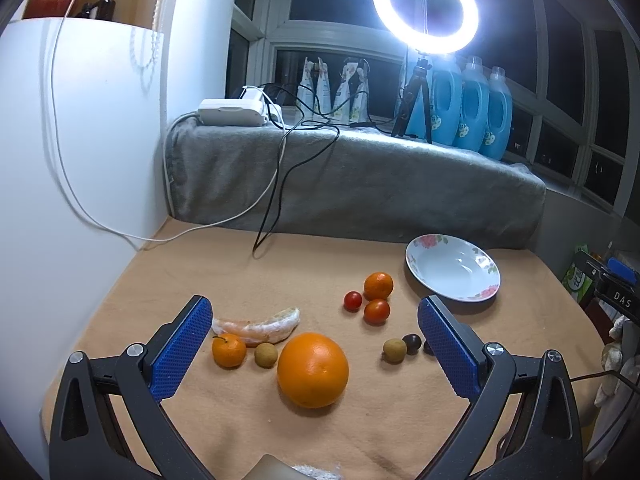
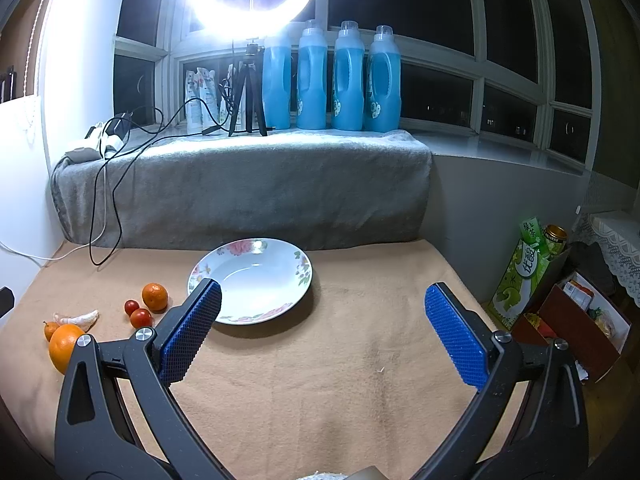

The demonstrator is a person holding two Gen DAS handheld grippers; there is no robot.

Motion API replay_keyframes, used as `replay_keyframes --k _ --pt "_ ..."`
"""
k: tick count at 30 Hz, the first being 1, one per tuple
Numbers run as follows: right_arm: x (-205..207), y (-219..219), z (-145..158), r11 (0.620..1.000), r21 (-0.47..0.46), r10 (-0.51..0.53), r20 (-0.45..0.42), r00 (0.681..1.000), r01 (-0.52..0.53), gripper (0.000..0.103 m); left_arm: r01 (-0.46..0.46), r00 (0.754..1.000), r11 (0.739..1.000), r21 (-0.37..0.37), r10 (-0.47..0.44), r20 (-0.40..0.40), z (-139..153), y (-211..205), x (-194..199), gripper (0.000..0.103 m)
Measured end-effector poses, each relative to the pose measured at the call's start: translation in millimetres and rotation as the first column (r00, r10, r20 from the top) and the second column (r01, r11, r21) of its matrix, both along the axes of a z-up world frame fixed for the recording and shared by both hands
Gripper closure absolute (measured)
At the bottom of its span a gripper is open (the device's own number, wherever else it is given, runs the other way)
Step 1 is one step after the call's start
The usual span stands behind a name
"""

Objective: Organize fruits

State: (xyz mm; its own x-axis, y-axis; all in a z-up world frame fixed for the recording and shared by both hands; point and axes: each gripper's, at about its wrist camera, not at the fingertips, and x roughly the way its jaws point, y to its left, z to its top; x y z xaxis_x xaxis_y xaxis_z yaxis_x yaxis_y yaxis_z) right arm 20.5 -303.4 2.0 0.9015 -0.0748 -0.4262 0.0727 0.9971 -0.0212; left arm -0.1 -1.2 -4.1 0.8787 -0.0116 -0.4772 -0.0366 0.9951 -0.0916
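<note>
In the left wrist view a large orange lies on the tan cloth between the open blue fingers of my left gripper. Around it lie a small tangerine, a peeled citrus segment, two longans, a dark grape, two cherry tomatoes and a mandarin. An empty floral plate sits far right. My right gripper is open and empty just in front of the plate; the fruits lie to its left.
A grey blanket-covered ledge runs behind the table, with cables, a ring light tripod and blue detergent bottles. A white cabinet stands on the left. Boxes and a green carton sit off the right edge.
</note>
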Motion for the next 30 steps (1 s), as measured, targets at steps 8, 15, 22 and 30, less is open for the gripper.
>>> replay_keyframes --k 8,15,22,30 --pt "-0.4 0.0 0.2 1.000 0.000 0.002 0.001 1.000 -0.002 0.000 -0.001 1.000 1.000 -0.005 0.001 0.000 -0.4 1.4 0.6 0.001" --pt "-0.2 0.7 0.2 1.000 -0.002 0.001 0.001 1.000 -0.001 0.000 0.001 1.000 1.000 -0.009 -0.001 0.000 0.6 2.3 1.3 0.001" --pt "-0.2 1.3 0.8 1.000 -0.008 0.006 0.002 1.000 -0.006 0.000 0.002 1.000 1.000 -0.011 -0.002 0.001 0.7 2.5 1.5 0.001" --pt "-0.1 1.8 1.1 1.000 -0.008 0.007 0.002 1.000 -0.007 0.000 0.002 1.000 1.000 -0.011 -0.002 0.001 0.8 3.0 2.0 0.001"
